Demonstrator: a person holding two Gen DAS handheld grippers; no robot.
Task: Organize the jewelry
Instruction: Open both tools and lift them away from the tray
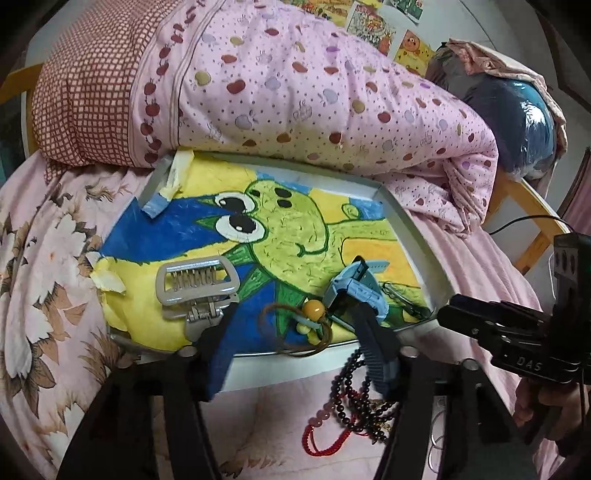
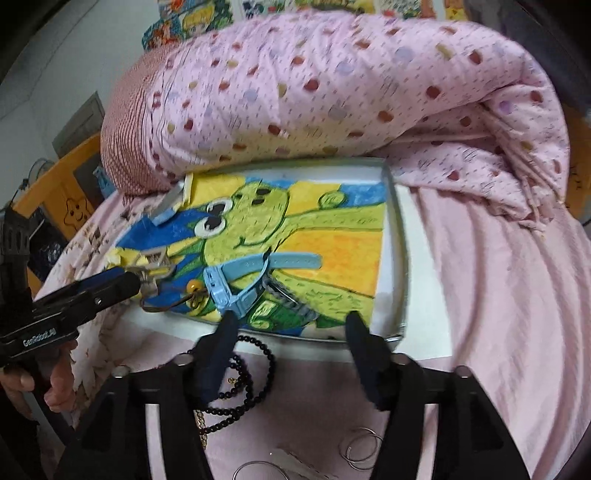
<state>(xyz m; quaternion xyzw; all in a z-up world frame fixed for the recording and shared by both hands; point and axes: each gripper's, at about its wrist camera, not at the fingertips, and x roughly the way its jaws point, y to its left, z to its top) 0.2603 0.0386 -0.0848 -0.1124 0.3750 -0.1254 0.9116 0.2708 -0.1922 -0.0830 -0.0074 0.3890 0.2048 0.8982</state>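
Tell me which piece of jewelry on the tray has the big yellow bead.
The brown cord necklace, lying between the gray hair clip and the blue watch. The dark bead strings lie off the tray, on the bed.

bed surface: pink floral sheet (image 1: 44,280), plain pink sheet (image 2: 491,295) on the other side
quilt (image 1: 295,92): pink, apple print, rolled, lying across the bed
pillow (image 1: 77,99): red-white check, at one end of the quilt
bundle (image 1: 517,114): dark blue, shiny, at the quilt's other end
wall (image 2: 66,55): pale, behind the quilt
pictures (image 1: 373,22): colourful cartoon drawings on the wall above the quilt
bed frame (image 1: 532,214): yellow wood, below the bundle
light: soft, even
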